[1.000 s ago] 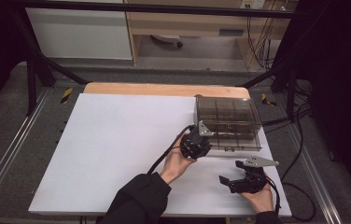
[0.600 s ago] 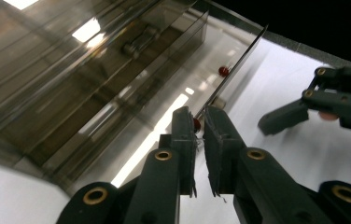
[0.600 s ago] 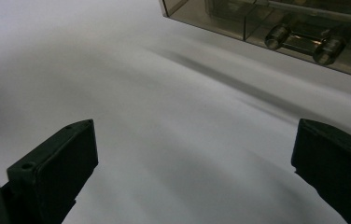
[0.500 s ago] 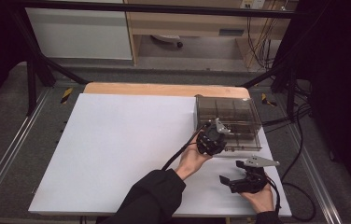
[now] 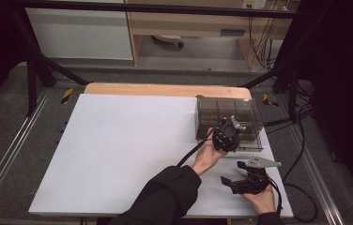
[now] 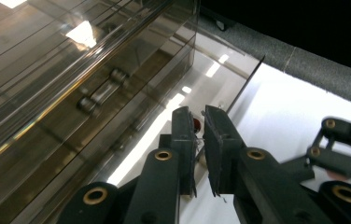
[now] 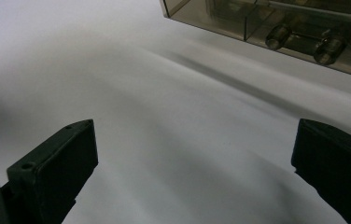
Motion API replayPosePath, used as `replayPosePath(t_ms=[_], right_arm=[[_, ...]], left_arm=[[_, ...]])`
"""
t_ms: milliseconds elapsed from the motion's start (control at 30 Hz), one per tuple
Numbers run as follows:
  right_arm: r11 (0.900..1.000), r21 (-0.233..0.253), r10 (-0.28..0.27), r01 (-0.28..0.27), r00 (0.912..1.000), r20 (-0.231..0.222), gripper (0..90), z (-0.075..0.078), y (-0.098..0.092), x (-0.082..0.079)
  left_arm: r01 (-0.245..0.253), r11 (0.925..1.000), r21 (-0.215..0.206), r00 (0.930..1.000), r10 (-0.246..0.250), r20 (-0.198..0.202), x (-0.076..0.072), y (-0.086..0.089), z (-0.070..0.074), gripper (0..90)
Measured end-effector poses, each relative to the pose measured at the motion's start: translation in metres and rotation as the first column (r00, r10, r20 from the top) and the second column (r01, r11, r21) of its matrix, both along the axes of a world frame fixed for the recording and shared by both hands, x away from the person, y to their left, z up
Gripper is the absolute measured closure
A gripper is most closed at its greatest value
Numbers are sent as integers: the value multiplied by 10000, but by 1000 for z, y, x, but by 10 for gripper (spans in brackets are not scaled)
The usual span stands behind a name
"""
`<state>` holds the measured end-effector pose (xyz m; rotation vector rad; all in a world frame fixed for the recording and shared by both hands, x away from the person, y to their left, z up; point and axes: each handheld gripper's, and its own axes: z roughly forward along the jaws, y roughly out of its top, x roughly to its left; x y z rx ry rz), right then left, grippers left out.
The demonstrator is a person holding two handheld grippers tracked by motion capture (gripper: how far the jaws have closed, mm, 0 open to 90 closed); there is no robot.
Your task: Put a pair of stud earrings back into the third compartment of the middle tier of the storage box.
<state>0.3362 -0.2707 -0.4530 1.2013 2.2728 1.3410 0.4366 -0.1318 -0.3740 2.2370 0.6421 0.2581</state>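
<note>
Nearest the person, the right gripper (image 5: 233,182) is being held low over the matte white table sheet (image 5: 127,145), its blocky black jaws spread wide and released, nothing between them. Just beyond, the left gripper (image 5: 228,133) is being pressed up against the front wall of the smoky transparent plastic box (image 5: 240,112); its flat matte jaws are drawn nearly together, a thin slit left between them, and whether anything is pinched there cannot be told. The box, rectangular, glossy and divided into compartments, is being kept at the table's far right, with cylindrical handle studs (image 7: 299,42) on its front.
</note>
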Motion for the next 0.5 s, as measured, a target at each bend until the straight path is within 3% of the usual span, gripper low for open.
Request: replayPosePath(t_ms=[300,500], right_arm=[[10000,33,4,-5,10000,31,11,0,0,0],[10000,31,2,-2,10000,39,12,0,0,0]], left_arm=[[71,9999,74,10000,-71,37,11,-21,-3,821],[83,9998,182,10000,-83,-51,16,-29,-13,821]])
